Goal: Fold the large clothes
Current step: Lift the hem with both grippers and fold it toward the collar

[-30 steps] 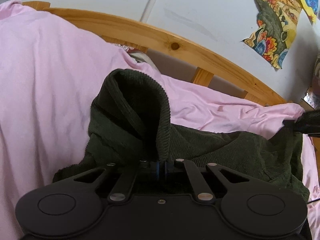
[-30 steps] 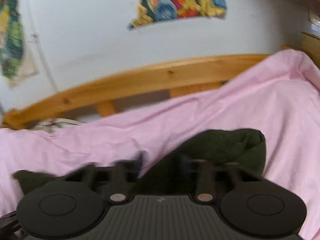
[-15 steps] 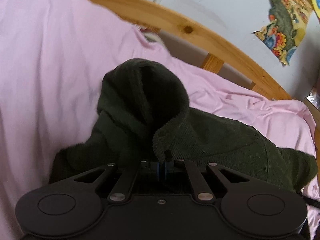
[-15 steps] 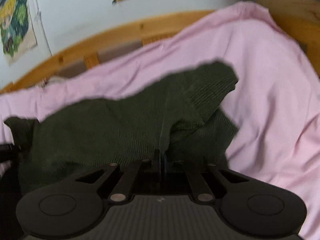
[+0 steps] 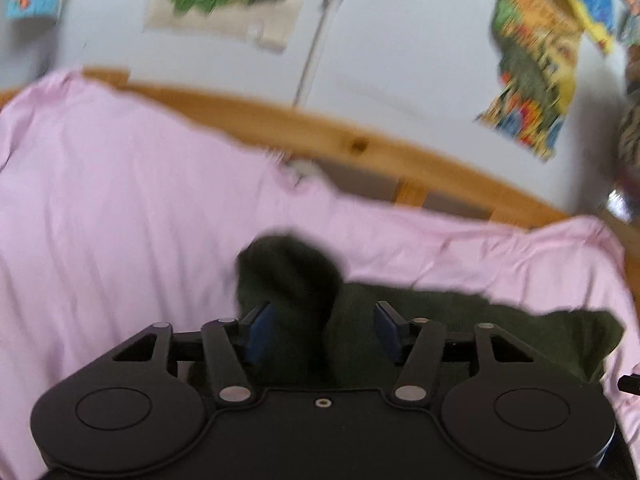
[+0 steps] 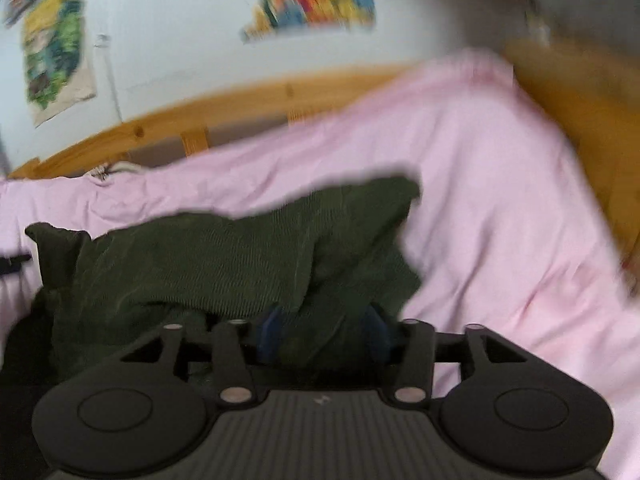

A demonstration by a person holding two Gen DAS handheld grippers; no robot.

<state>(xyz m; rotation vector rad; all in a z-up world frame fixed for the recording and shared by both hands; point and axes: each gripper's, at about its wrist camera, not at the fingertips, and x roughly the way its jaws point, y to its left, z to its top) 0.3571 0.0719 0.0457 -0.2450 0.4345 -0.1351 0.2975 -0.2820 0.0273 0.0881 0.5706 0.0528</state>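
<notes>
A dark green corduroy garment [image 5: 460, 320] lies bunched on the pink bedsheet [image 5: 120, 220]. In the left wrist view my left gripper [image 5: 324, 330] is open, its blue pads [image 5: 260, 326] apart on either side of a raised fold of the garment. In the right wrist view the same garment [image 6: 220, 256] spreads to the left. My right gripper [image 6: 324, 332] is open too, its blue pads [image 6: 272, 328] apart with green cloth lying between them. Both views are blurred by motion.
A curved wooden bed frame [image 5: 360, 140] runs behind the sheet, also in the right wrist view [image 6: 200, 112]. Colourful posters [image 5: 532, 72] hang on the white wall. A wooden board [image 6: 592, 120] stands at the right edge of the bed.
Both grippers were shut on folds of the green garment and have opened, letting it go. The garment has dropped lower onto the sheet, and both cameras have tilted up.
</notes>
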